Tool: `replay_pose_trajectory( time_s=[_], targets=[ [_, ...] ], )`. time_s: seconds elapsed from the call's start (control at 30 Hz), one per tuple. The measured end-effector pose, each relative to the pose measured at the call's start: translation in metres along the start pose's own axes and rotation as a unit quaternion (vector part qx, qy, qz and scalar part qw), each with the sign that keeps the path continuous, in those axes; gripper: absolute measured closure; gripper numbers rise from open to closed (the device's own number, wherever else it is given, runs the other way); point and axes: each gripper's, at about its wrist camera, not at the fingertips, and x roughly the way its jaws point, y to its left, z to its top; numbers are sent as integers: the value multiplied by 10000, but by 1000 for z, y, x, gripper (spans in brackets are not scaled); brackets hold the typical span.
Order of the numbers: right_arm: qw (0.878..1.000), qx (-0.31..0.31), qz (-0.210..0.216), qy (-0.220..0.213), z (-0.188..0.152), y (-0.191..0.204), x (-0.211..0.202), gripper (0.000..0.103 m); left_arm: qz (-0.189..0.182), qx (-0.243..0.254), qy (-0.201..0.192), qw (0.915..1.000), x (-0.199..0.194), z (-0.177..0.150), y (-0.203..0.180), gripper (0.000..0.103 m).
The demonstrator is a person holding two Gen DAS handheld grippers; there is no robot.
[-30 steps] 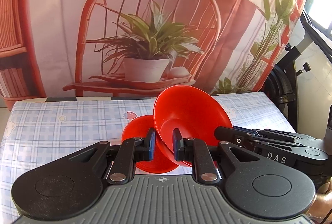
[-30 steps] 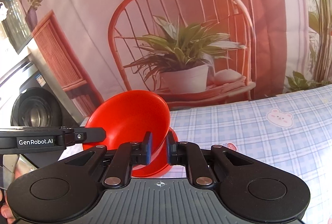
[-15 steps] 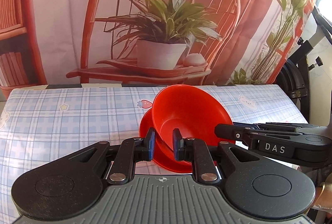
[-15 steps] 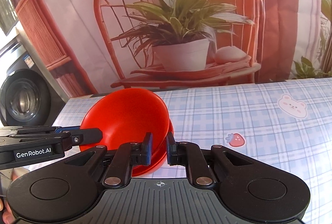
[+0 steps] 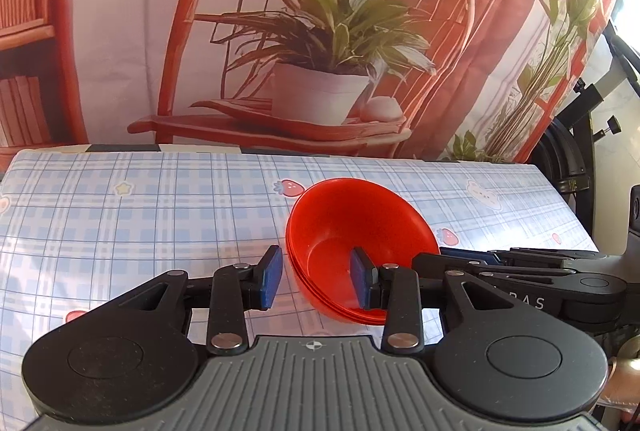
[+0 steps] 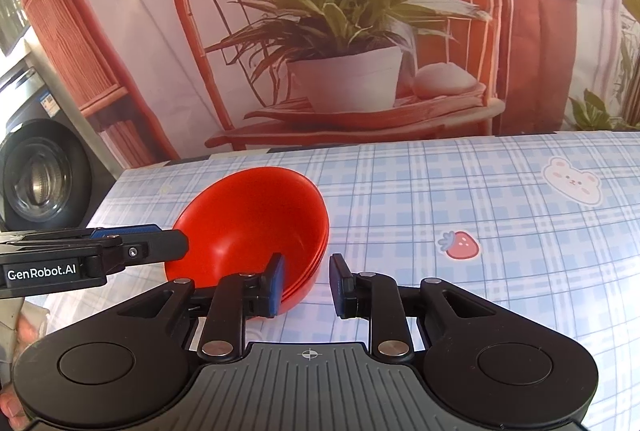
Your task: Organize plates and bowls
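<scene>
Both tools released | left tool [image 5: 316,281], right tool [image 6: 307,285] agape | bowls [image 6: 256,227] nested | "GenRobot.AI"

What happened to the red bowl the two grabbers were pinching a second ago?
Both let go. The left gripper and right gripper opened, each with one finger inside the rim. The red bowl came down, nested in the red bowls beneath, on the checked tablecloth. Nothing else changed.
</scene>
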Motion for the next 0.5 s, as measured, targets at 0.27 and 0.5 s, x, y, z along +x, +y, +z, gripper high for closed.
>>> replay_pose_trajectory(
  time_s=[0.27,0.5],
  targets=[
    [9998,57,74,159,2,3,10,80,-124,-574,61,9983,17,-3,13,64],
    [9998,75,71,156,2,6,5,82,6,-685,45,9976,19,-3,7,83]
  ],
)
